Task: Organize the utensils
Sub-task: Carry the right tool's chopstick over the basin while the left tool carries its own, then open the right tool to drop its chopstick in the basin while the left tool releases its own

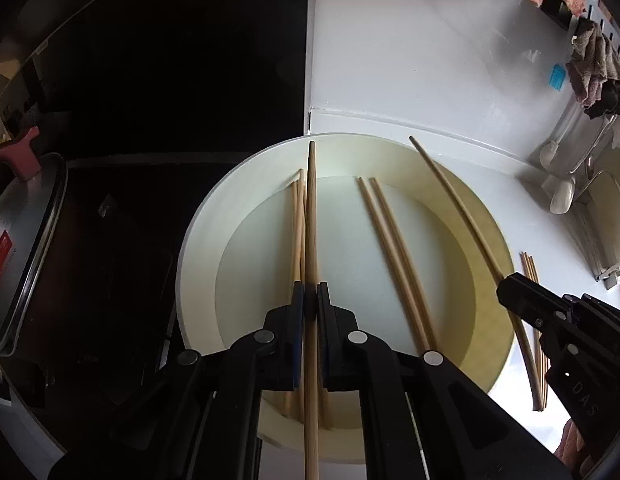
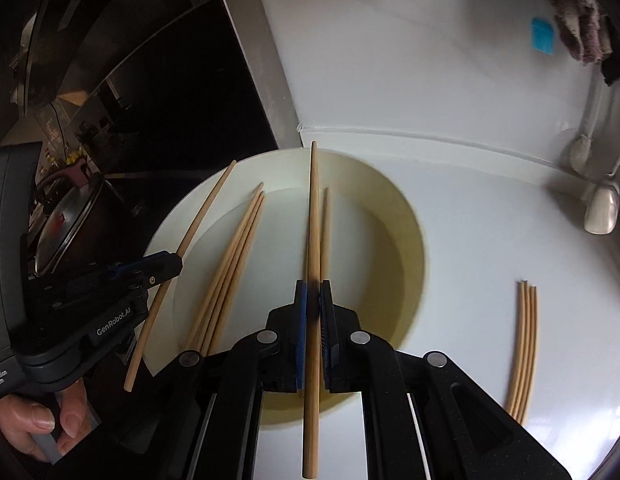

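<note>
A cream round plate on the white counter holds several wooden chopsticks. My left gripper is shut on one chopstick and holds it above the plate's left side. My right gripper is shut on another chopstick above the plate's right side. Each gripper also shows in the other view, the right one and the left one, each holding its chopstick. A bundle of chopsticks lies on the counter right of the plate.
A black cooktop lies left of the plate, with a lidded metal pot on it. White spoons and a dish rack stand at the right. Cloths hang on the back wall.
</note>
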`<state>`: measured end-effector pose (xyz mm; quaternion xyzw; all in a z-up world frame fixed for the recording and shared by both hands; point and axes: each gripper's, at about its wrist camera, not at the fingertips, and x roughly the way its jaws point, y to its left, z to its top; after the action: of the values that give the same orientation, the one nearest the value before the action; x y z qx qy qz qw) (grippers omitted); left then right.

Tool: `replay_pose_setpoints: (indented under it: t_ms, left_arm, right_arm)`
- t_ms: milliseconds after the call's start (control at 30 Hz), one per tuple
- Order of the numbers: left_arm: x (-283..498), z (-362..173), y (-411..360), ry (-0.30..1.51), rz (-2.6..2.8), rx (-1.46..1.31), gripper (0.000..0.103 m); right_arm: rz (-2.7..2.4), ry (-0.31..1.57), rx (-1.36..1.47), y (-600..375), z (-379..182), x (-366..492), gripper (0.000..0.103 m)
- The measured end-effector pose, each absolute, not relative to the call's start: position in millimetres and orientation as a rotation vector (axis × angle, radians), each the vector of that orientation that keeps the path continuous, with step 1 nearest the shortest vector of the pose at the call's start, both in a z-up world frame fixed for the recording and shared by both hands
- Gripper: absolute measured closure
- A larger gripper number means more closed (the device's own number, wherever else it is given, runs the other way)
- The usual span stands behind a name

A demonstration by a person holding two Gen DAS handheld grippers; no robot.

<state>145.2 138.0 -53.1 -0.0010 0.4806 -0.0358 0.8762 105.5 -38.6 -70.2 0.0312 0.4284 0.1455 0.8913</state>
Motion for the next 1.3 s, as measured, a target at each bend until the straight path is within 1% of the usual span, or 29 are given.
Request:
replay_pose_setpoints:
  t_ms: [367, 667, 700, 733, 800, 833, 867, 900, 967, 1033, 1067, 1133, 1233, 1267, 1300]
  left_arm:
    - [183.5, -92.6, 138.4, 1.103, -0.139, 0.016, 0.096]
    - [195.4, -107.3, 134.0, 1.136, -0.146, 0.026, 0.095]
    - [195.7, -108.1, 134.3, 1.142, -0.146, 0.021, 0.094]
    - [195.1, -108.5, 135.0, 1.148, -0.146, 0.014, 0.091]
    - [196.2, -107.3, 138.0, 1.149, -0.146, -0.003, 0.077]
    - [195.7, -105.0, 139.2, 1.141, -0.143, -0.009, 0.071]
    - [195.1, -102.6, 141.3, 1.13, -0.14, -0.011, 0.058]
    - [194.1, -99.2, 142.8, 1.116, -0.134, -0.011, 0.048]
    - [192.1, -92.0, 144.7, 1.092, -0.124, -0.006, 0.042]
    - [190.6, -86.2, 146.1, 1.079, -0.113, 0.001, 0.039]
    - [190.1, -83.8, 146.9, 1.074, -0.109, 0.001, 0.036]
    - [187.7, -80.1, 149.8, 1.064, -0.098, -0.001, 0.033]
    - [183.7, -75.2, 153.4, 1.057, -0.088, -0.001, 0.029]
    - [181.9, -74.2, 154.1, 1.054, -0.086, 0.0, 0.026]
    - [179.5, -73.6, 154.4, 1.053, -0.084, 0.004, 0.025]
  right_arm:
    - [0.241, 1.035, 0.086, -14.6, -111.3, 151.3, 0.097]
    - [0.217, 1.089, 0.077, -12.5, -129.3, 161.2, 0.097]
    - [0.216, 1.092, 0.078, -12.6, -129.7, 161.6, 0.097]
    - [0.215, 1.092, 0.079, -12.9, -129.5, 161.6, 0.097]
    - [0.21, 1.086, 0.079, -13.9, -127.7, 160.6, 0.096]
    - [0.209, 1.082, 0.08, -14.7, -126.5, 160.4, 0.095]
    - [0.208, 1.077, 0.08, -15.5, -124.9, 159.6, 0.095]
    - [0.206, 1.071, 0.079, -16.2, -122.9, 158.3, 0.095]
    - [0.204, 1.059, 0.076, -17.4, -118.6, 155.7, 0.095]
    - [0.202, 1.048, 0.073, -18.8, -113.7, 152.0, 0.093]
    - [0.201, 1.043, 0.072, -19.7, -111.1, 150.3, 0.091]
    - [0.2, 1.036, 0.074, -21.5, -106.8, 147.7, 0.086]
    - [0.204, 1.025, 0.081, -25.8, -99.9, 138.3, 0.084]
    - [0.202, 1.02, 0.082, -26.7, -98.3, 134.7, 0.084]
    - [0.2, 1.015, 0.081, -26.4, -97.9, 131.9, 0.084]
